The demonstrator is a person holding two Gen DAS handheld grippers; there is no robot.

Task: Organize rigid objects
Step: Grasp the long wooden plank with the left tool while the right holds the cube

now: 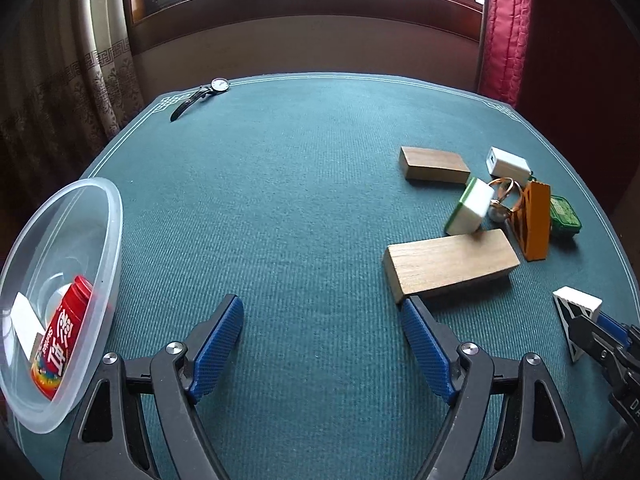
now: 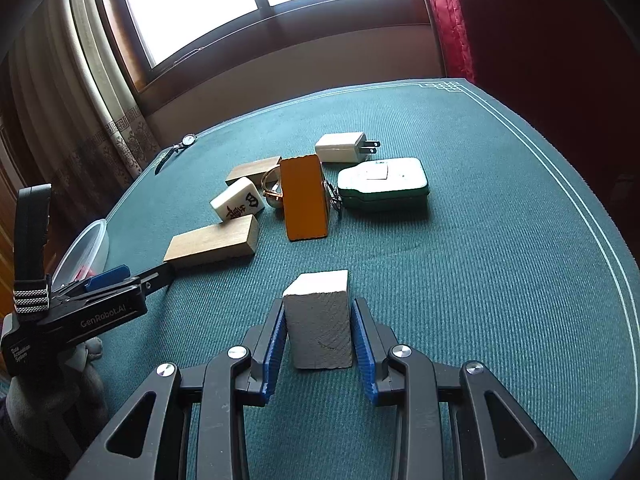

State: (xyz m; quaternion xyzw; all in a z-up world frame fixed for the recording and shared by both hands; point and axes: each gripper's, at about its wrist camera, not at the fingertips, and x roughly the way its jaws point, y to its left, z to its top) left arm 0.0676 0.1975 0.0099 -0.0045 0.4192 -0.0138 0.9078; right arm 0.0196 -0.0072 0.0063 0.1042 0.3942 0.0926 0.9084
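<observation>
Between our right tongs sits the white block, pinched on both sides. Our left tongs are spread wide, holding nothing. We think it goes far left, into the clear bowl.

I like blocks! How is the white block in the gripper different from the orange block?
The white block sits between the right gripper fingers; the orange block stands free in the pile. The white block is pale and rough-looking; the orange block looks smooth and bright. The white block stands alone; the orange block has keyrings beside it. Both stand upright on the green table.
</observation>
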